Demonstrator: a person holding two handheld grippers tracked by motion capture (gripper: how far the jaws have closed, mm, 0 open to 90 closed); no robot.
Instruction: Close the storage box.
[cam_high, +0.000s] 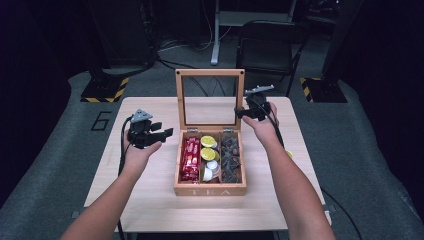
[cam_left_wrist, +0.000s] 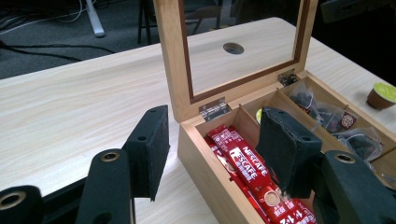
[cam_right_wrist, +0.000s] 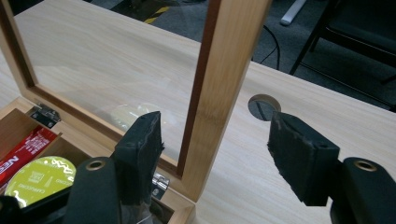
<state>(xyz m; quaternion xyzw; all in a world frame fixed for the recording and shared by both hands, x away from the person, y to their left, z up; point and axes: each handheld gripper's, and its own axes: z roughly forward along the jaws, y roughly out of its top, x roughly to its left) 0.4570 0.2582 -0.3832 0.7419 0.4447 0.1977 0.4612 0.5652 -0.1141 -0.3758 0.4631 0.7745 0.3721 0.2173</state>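
The wooden tea box (cam_high: 210, 189) sits near the middle of the desk (cam_high: 150, 200), a little toward its near edge, with its glass lid (cam_high: 210, 73) standing upright on the hinges at the back. The likeliest trouble is at that lid: the right gripper (cam_right_wrist: 215, 140) has its jaws set on either side of the lid's right frame post (cam_right_wrist: 224, 79), and if it closes off-centre or pushes sideways, the post could slip out and the lid could drop shut, or the whole box could skid across the desk. A lid that falls could also trap the red coffee sticks (cam_left_wrist: 243, 163) and yellow-topped capsules (cam_high: 208, 142) that stand high in their compartments.

The right gripper is partly open, astride the post, its pads apart from the wood, so it grips nothing. The left gripper (cam_left_wrist: 210, 149) is also partly open and empty; it hovers just beside the box's left wall, one jaw over the coffee sticks, one over bare desk. A loose capsule (cam_left_wrist: 383, 94) lies near the desk's right edge.
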